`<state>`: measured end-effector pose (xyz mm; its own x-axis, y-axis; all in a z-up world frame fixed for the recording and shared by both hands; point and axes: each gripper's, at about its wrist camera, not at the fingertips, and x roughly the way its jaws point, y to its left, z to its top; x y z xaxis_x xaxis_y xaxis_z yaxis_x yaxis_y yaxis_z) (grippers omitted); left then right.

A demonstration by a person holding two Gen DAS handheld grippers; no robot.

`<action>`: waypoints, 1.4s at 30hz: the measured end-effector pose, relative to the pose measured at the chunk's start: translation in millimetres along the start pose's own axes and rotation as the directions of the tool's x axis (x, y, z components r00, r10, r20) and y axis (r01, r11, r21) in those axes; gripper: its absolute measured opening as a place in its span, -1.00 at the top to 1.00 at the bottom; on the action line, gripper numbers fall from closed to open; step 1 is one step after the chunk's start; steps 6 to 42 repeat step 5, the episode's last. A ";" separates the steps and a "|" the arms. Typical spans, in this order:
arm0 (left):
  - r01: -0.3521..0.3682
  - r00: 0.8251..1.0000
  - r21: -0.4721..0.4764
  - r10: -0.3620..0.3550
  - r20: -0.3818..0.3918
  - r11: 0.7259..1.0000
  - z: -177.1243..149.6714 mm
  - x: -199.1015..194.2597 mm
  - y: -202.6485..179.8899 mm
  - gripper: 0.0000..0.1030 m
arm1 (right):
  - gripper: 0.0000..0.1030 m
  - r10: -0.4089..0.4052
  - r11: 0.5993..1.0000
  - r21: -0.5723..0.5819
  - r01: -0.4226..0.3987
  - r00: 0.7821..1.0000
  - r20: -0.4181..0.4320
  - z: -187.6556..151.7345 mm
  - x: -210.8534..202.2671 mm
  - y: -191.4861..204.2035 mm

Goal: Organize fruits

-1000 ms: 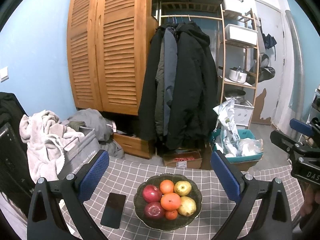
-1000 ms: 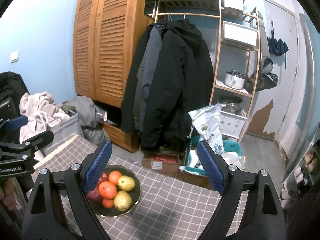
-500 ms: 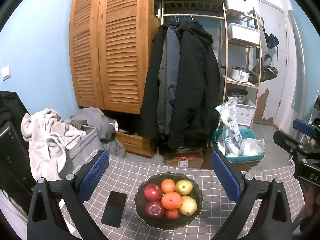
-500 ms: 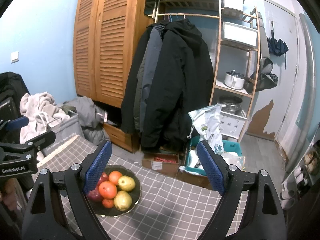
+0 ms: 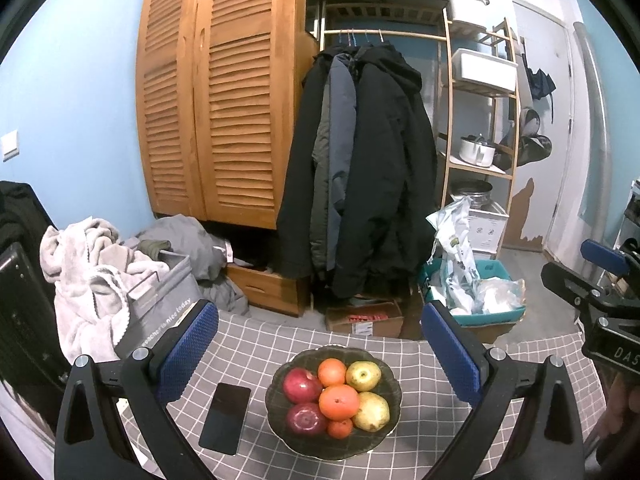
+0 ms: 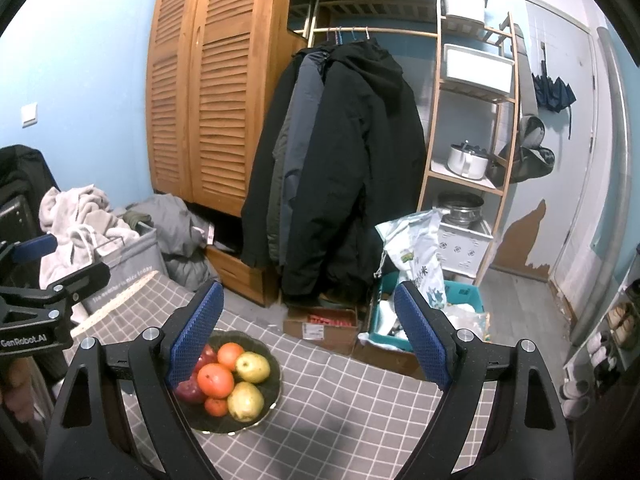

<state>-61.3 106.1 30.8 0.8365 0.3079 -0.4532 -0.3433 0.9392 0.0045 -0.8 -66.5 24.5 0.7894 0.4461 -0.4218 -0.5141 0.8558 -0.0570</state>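
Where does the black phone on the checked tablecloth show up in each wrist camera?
Left wrist: the flat black phone lies bottom centre-left on the grey checked tablecloth, just left of the dark scalloped fruit bowl.
Right wrist: not in view.
Shared landmark: the fruit bowl, lower left in the right wrist view.

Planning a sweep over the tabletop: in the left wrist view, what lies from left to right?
Left hand-held gripper's blue pad → black phone → fruit bowl → its other blue pad.
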 end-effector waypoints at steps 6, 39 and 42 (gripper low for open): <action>0.002 1.000 0.001 -0.002 0.002 1.000 0.0 -1.1 -1.2 -0.99 | -0.67 0.001 1.000 -0.001 -0.001 1.000 0.001 -0.2 0.1 -0.4; 0.002 1.000 0.001 -0.002 0.002 1.000 0.0 -1.1 -1.2 -0.99 | -0.67 0.001 1.000 -0.001 -0.001 1.000 0.001 -0.2 0.1 -0.4; 0.002 1.000 0.001 -0.002 0.002 1.000 0.0 -1.1 -1.2 -0.99 | -0.67 0.001 1.000 -0.001 -0.001 1.000 0.001 -0.2 0.1 -0.4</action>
